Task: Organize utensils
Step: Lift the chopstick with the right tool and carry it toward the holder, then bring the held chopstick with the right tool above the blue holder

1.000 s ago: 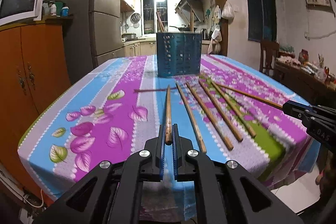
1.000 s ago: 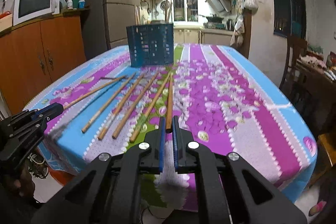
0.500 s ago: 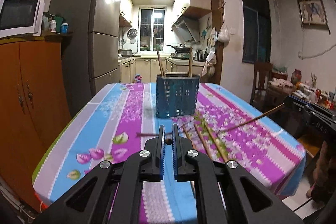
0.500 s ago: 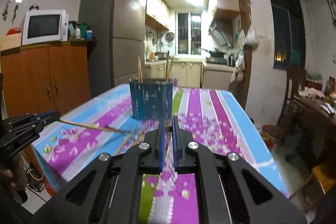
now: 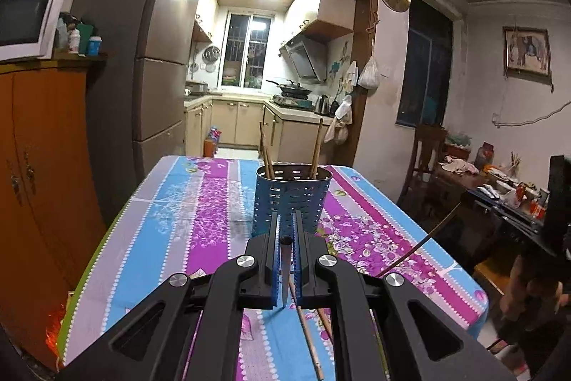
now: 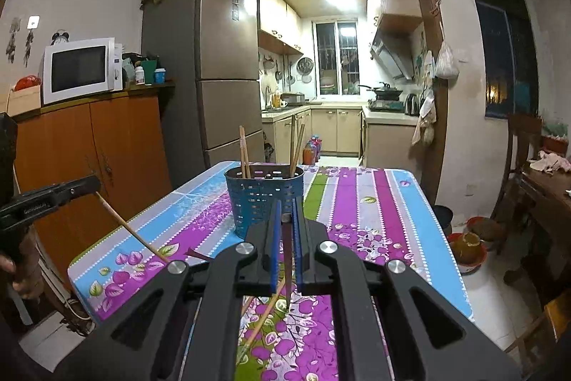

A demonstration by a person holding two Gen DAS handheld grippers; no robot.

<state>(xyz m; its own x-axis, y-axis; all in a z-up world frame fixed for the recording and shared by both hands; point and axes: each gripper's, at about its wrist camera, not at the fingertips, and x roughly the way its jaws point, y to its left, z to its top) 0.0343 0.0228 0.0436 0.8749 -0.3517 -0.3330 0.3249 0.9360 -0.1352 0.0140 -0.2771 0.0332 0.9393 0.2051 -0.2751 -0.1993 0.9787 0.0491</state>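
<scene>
A blue perforated utensil holder (image 5: 291,199) stands mid-table with a few chopsticks upright in it; it also shows in the right wrist view (image 6: 264,199). My left gripper (image 5: 285,240) is shut on a chopstick (image 5: 284,274) that hangs down, lifted above the table. My right gripper (image 6: 285,218) is shut on another chopstick (image 6: 287,259), also raised and hanging down. Each gripper shows in the other's view with its stick: the right one (image 5: 464,199) and the left one (image 6: 92,183). Loose chopsticks (image 5: 308,334) lie on the cloth below.
The table (image 5: 178,224) has a striped floral cloth. An orange cabinet (image 6: 92,152) with a microwave (image 6: 80,68) and a fridge (image 6: 214,74) stand left. A chair (image 5: 424,159) and a cluttered side table (image 5: 492,177) stand right. Buckets (image 6: 471,249) sit on the floor.
Both grippers have lifted their chopsticks off the table and raised them; the sticks now hang down from the jaws instead of lying flat, and the holder appears closer.
</scene>
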